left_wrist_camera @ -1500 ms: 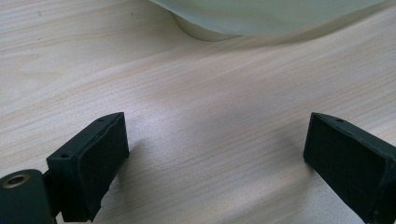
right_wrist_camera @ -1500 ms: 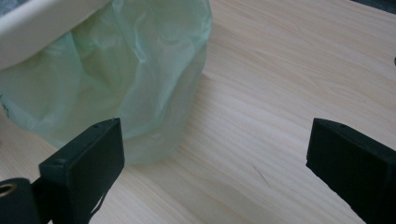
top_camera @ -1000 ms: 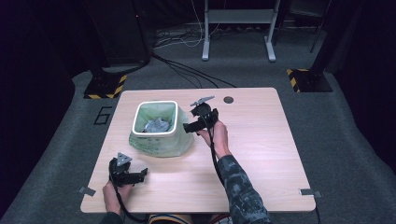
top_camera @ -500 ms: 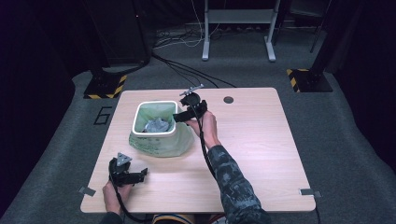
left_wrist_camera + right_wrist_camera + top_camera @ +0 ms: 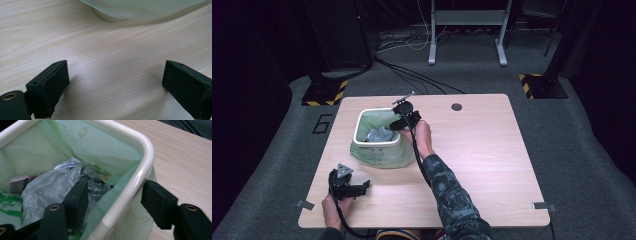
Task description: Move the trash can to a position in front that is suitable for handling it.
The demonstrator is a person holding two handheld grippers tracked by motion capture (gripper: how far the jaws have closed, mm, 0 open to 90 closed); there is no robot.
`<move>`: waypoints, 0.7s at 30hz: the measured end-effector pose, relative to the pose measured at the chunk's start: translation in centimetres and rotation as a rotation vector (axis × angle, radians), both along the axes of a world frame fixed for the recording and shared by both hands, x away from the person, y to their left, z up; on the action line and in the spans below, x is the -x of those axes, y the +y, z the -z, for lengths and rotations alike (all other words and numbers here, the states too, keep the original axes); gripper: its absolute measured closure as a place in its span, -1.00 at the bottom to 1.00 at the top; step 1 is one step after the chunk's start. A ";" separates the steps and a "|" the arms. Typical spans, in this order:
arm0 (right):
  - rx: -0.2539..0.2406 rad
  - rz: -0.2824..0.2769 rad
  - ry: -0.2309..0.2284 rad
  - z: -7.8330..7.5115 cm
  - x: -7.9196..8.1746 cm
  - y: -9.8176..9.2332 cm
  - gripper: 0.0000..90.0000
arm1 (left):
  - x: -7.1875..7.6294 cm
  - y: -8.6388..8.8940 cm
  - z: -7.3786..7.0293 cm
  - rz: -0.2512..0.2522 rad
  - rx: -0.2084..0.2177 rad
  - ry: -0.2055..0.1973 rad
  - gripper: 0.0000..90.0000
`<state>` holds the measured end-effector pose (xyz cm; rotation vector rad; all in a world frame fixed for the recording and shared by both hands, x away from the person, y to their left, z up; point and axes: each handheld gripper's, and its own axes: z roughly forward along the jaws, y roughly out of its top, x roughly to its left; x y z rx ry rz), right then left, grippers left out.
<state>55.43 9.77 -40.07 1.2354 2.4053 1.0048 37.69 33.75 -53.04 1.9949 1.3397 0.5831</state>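
Note:
A white-rimmed bin (image 5: 358,129) lined with a pale green bag (image 5: 95,142) stands on the left half of the wooden table (image 5: 482,150). Crumpled grey plastic (image 5: 50,187) lies inside it. My right gripper (image 5: 395,124) straddles the bin's right rim (image 5: 140,150): one jaw is inside over the plastic, the other outside against the bag. Its jaws have just been closing, and a gap still shows between the inner jaw and the rim. My left gripper (image 5: 363,186) rests on the table near the front left, open and holding nothing (image 5: 115,85), with the bin's base (image 5: 110,17) ahead of it.
A round cable hole (image 5: 456,106) sits near the table's far edge. Black cables (image 5: 412,80) and a grey stand (image 5: 467,30) are on the floor beyond the table. Bare tabletop stretches to the right of my right arm.
My right gripper has moved left from beside the bin onto its right rim, and its jaws have narrowed around the rim. The left gripper has kept still.

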 end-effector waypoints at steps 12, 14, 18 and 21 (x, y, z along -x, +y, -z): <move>0.019 0.089 -0.026 0.5 0.0 -0.2 0.46 | 0.0 0.0 0.0 0.000 0.001 0.000 -0.84; 0.025 0.093 -0.038 0.5 0.1 -0.2 0.47 | 0.0 0.0 0.0 0.001 0.000 0.001 -0.84; 0.042 0.103 -0.048 0.5 0.2 -0.5 0.48 | 0.0 0.0 0.0 0.000 0.001 0.000 -0.84; 0.045 0.109 -0.047 0.4 0.2 -0.9 0.48 | 0.0 0.0 0.0 0.001 0.002 0.001 -0.84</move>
